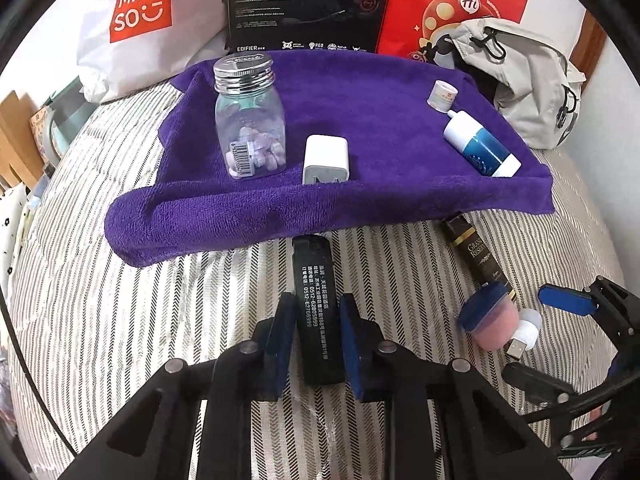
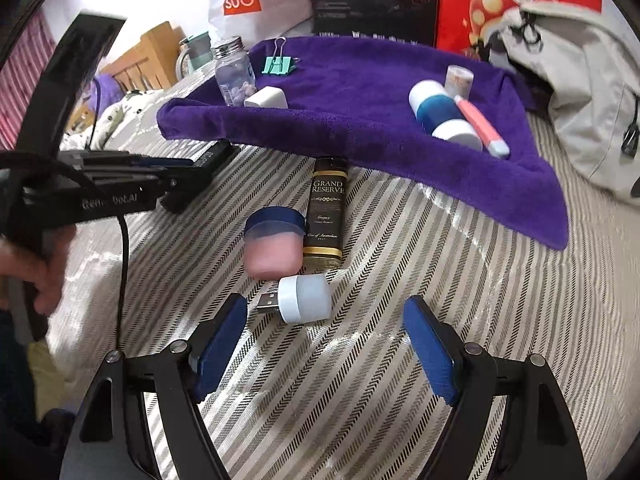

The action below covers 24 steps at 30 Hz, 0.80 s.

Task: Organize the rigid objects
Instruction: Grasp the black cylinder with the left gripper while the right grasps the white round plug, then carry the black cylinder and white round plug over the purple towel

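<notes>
"MINISO" on white bag (image 1: 148,20); "GRAND RESERVE" on bottle (image 2: 326,212)

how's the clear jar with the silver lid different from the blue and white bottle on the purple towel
The clear glass jar with the silver screw lid stands upright, while the blue and white plastic bottle lies on its side. The jar is see-through, showing pale pieces inside; the bottle is opaque, its contents hidden. The jar's lid is wide and metallic; the bottle ends in a narrow white nozzle. Both rest on the purple towel.
</notes>
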Motion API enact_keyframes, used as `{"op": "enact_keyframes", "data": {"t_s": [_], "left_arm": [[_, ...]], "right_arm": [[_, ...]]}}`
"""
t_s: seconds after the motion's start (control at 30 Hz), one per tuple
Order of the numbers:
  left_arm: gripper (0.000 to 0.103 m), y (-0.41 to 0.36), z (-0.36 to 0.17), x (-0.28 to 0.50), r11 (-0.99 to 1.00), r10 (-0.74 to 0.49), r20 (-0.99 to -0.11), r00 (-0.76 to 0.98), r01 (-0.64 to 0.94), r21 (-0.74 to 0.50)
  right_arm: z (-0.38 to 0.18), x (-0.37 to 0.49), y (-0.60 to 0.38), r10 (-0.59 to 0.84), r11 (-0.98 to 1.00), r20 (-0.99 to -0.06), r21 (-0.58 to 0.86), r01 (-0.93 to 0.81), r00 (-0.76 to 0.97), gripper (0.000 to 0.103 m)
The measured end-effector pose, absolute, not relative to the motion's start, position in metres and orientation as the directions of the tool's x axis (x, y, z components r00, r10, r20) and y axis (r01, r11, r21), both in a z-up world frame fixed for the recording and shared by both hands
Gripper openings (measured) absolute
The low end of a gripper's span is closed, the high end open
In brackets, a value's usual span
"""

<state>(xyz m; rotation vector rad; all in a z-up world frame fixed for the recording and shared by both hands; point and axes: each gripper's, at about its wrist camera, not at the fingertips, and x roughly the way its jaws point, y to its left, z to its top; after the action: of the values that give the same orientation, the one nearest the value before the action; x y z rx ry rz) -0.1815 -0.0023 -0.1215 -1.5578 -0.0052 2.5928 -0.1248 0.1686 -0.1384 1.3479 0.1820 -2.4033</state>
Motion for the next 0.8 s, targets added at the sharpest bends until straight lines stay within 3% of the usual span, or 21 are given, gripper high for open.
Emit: {"op": "enact_keyframes", "data": {"t_s": [0.1, 0.17, 0.27, 0.4, 0.8], "left_arm": [[0.022, -0.002, -0.121, -0.180, -0.993, 0.099, -0.877, -0.471, -0.105, -0.056], [0.022, -0.002, -0.121, -0.179, -0.992, 0.099, -0.876, -0.471, -0.111, -0.053], [0.022, -0.003, -0.121, -0.178, -0.992, 0.103, -0.875, -0.473, -0.111, -0.057], [0.022, -0.002, -0.121, -0.177, -0.993, 0.098, -0.874, -0.475, -0.110, -0.052], [0.022, -0.008, -0.118, -0.170, -0.991, 0.109, -0.872, -0.477, -0.123, -0.057]], "right_arm": [[-0.140, -0.122, 0.167, -0.232, -0.927, -0.826, 0.026, 0.375, -0.514, 0.070], [-0.138, -0.121, 0.168, -0.233, -0.926, -0.822, 0.024, 0.378, -0.519, 0.051], [-0.137, -0.124, 0.167, -0.223, -0.924, -0.829, 0.012, 0.381, -0.514, 0.042], [-0.137, -0.125, 0.165, -0.222, -0.923, -0.833, 0.012, 0.385, -0.506, 0.036], [-0.126, -0.129, 0.191, -0.298, -0.920, -0.844, 0.129, 0.371, -0.446, 0.036]]}}
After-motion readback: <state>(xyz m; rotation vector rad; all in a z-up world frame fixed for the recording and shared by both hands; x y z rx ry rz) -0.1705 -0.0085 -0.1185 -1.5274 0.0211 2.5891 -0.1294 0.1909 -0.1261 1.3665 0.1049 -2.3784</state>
